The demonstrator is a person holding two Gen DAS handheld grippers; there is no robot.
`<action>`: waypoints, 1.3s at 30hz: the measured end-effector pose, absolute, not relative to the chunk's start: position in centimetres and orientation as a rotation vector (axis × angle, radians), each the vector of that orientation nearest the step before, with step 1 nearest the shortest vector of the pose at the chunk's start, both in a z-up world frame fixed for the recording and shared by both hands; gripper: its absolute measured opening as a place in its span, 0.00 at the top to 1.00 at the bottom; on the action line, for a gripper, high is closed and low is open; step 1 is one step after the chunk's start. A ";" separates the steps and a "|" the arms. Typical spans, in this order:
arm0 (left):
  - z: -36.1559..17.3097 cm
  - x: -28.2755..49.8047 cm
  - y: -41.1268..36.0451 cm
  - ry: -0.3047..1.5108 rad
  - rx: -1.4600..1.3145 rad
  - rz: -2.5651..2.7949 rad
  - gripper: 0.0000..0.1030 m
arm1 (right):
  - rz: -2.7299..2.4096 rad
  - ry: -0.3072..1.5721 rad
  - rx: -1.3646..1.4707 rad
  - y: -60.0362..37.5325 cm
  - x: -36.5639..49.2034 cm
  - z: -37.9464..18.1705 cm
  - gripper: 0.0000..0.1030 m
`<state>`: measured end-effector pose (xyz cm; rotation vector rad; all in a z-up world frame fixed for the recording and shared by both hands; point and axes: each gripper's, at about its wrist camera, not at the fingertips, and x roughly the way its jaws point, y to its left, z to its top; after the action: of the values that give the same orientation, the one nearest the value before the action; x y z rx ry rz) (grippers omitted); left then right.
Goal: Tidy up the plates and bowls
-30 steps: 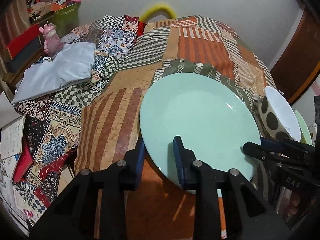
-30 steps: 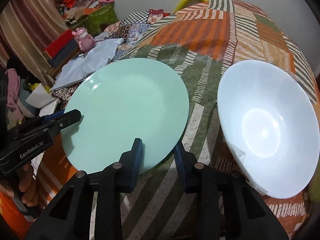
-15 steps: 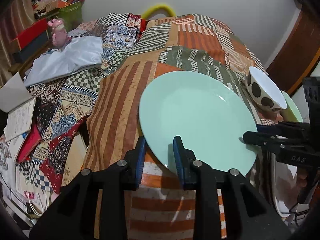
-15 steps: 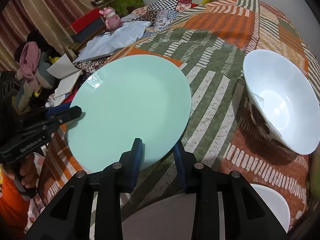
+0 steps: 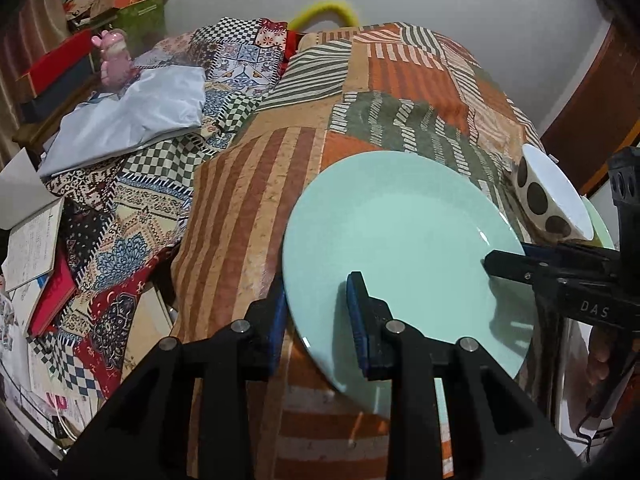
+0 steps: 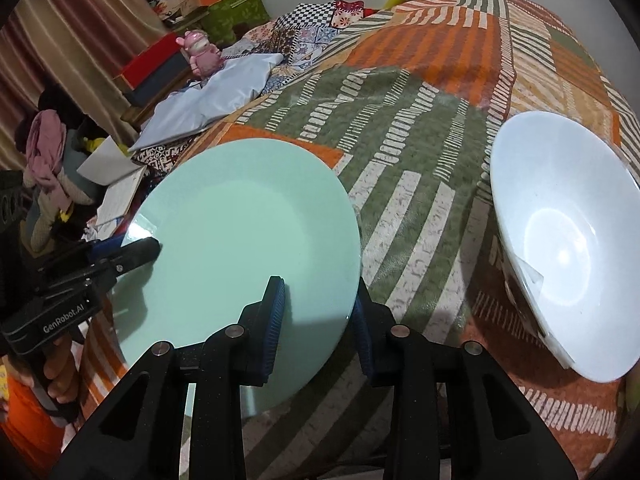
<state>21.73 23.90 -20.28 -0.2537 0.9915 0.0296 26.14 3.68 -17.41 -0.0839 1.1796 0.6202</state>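
A mint green plate is held above the patchwork bedspread by both grippers. My left gripper is shut on the plate's near left rim. My right gripper is shut on the plate's right rim and shows in the left wrist view. My left gripper shows in the right wrist view. A white bowl with dark dots stands tilted to the right, its white inside facing the right wrist camera.
A second green plate edge shows behind the bowl. A grey folded cloth and a pink toy lie at the left. Books and boxes lie beside the bed.
Both grippers have lifted the plate and drawn it back toward the near edge of the bed. The dotted bowl now sits farther away to the right.
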 end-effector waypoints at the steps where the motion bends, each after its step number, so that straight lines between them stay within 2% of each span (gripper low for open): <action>1: -20.2 21.6 23.7 0.986 -0.239 0.030 0.72 | 0.623 1.175 -0.087 3.7 26.0 -17.3 0.69; 19: -16.4 18.2 20.9 0.929 -0.191 0.045 0.72 | 0.652 1.093 -0.038 0.5 23.6 -14.8 0.71; 39: -11.8 13.8 14.3 0.865 -0.162 0.042 0.72 | 0.661 0.975 0.004 -5.4 19.9 -11.2 0.71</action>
<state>13.80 14.33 -11.83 -0.1618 0.8654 0.0417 19.86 -5.38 -11.23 0.0035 0.9754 0.6610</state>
